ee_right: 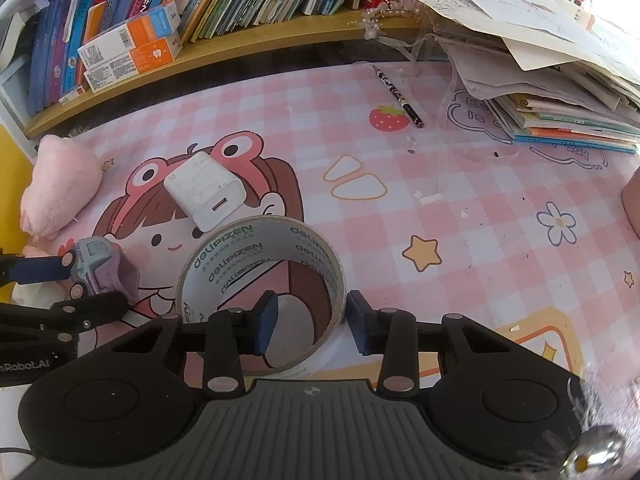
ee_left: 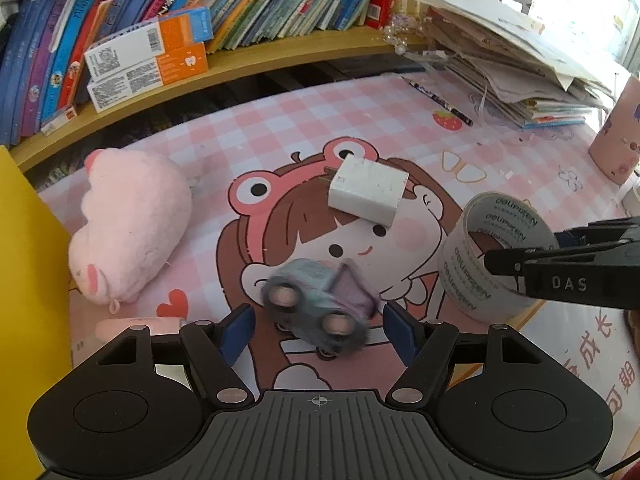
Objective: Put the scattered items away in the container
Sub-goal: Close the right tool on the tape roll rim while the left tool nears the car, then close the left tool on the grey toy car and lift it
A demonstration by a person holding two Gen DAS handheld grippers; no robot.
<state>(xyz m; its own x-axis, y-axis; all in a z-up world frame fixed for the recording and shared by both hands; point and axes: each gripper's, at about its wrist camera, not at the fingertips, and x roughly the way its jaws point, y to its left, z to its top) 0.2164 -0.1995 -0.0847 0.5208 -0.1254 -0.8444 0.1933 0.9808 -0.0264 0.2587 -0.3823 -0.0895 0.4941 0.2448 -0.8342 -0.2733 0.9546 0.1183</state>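
The toy car (ee_left: 320, 304) lies on the pink checked tabletop (ee_left: 280, 120) between the blue pads of the left tongs (ee_left: 318, 326), which stand half open with a gap either side, gripping nothing. Right of the car, the tape roll (ee_right: 260, 296) stands on its rim; the right tongs (ee_right: 312, 320) straddle its wall, one pad inside, one outside, not yet pressing. Beyond the car lies a white charger (ee_left: 368, 190), and left of it a pink plush (ee_left: 128, 224). The car may roll away on its wheels when pinched; the roll could tip. The car is blurred, and the yellow container (ee_left: 28, 280) is cut off at the edge.
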